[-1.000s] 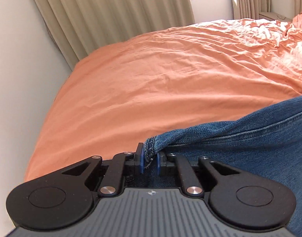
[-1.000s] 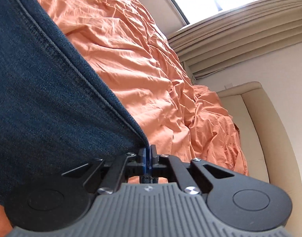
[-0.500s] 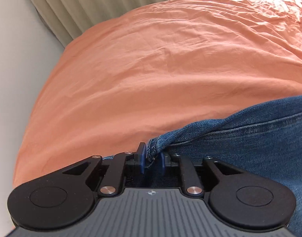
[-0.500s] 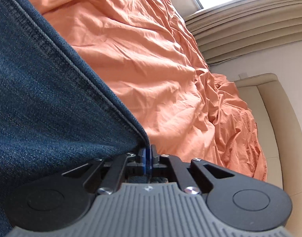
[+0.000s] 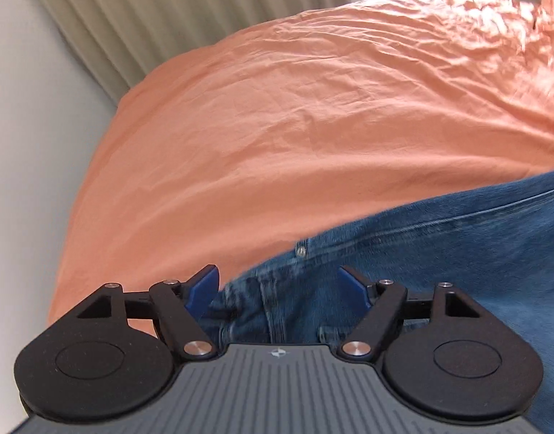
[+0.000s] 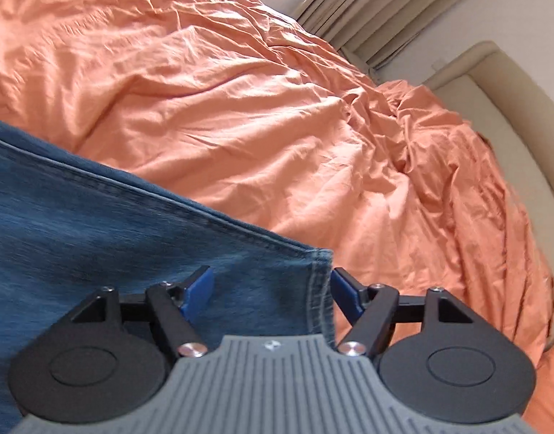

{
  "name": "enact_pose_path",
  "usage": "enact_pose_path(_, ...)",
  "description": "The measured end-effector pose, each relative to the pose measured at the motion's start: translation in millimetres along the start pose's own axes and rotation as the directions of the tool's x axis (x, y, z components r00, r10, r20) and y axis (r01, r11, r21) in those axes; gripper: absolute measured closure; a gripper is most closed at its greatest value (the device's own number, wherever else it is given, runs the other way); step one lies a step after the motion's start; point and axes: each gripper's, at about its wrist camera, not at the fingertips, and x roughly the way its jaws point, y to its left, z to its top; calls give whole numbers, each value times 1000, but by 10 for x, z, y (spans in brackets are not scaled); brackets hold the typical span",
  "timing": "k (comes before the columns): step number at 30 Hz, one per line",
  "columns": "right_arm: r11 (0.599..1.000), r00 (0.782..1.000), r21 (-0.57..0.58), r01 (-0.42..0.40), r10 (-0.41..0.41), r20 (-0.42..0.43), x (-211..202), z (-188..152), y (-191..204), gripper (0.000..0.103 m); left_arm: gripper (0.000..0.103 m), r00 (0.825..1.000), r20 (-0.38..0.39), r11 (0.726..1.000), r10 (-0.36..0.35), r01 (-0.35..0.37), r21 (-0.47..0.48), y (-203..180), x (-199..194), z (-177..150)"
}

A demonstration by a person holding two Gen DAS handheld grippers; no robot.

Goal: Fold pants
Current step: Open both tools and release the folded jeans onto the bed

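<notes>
Blue denim pants (image 5: 439, 253) lie on the orange bedsheet (image 5: 295, 108). In the left wrist view my left gripper (image 5: 282, 285) is open, its blue pads spread over the waistband corner with a metal rivet (image 5: 301, 250); it holds nothing. In the right wrist view my right gripper (image 6: 271, 285) is open above the pants (image 6: 114, 224), over a stitched hem corner (image 6: 318, 264) that lies flat on the bedsheet (image 6: 258, 108). The rest of the pants is out of view.
Beige curtains (image 5: 168, 18) and a pale wall (image 5: 30, 144) stand beyond the bed's left edge. A cream upholstered headboard (image 6: 512, 101) curves along the right, with rumpled orange sheet (image 6: 439, 137) bunched beside it.
Both grippers were shut on the denim edges and holding them up; now both have opened and let go, and the pants lie flat on the sheet.
</notes>
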Motion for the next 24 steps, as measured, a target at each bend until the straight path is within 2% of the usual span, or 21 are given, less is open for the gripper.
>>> enact_pose_path(3,987,991,83,-136,136,11,-364,-110,209,32,16,999,2,991,-33,33,-126,268,-225,-229)
enact_pose_path(5,963,973,134,-232,231,20,-589,-207,405,29,16,997,6,968,-75,74,-241,470,-347,-454)
enact_pose_path(7,929,946,178,-324,323,32,-810,-324,631,29,16,993,33,924,-112,117,-363,671,-436,-721)
enact_pose_path(9,895,918,207,-395,393,52,-1006,-442,848,29,16,990,89,861,-107,137,-489,870,-489,-1040)
enact_pose_path(11,850,880,228,-474,469,82,-1225,-571,1109,29,17,989,125,788,-82,141,-600,1022,-481,-1373)
enact_pose_path(13,808,843,245,-536,527,107,-1410,-708,1358,29,21,982,157,695,-110,188,-694,1150,-391,-1683)
enact_pose_path(14,793,829,248,-557,546,116,-1501,-773,1482,29,21,977,180,635,-118,214,-742,1207,-339,-1833)
enact_pose_path(16,776,814,248,-580,566,130,-1653,-906,1733,29,21,960,242,498,-137,278,-821,1298,-205,-2134)
enact_pose_path(18,760,793,228,-608,593,140,-1794,-1039,1976,29,21,944,297,381,-145,330,-863,1329,-49,-2347)
enact_pose_path(21,738,757,168,-653,635,150,-1992,-1202,2317,29,21,910,367,240,-193,407,-881,1275,233,-2465)
enact_pose_path(22,736,749,142,-662,644,155,-2045,-1229,2424,29,21,902,381,217,-203,421,-881,1252,307,-2461)
enact_pose_path(24,729,732,84,-679,662,162,-2147,-1254,2647,29,25,897,396,205,-195,432,-878,1198,447,-2403)
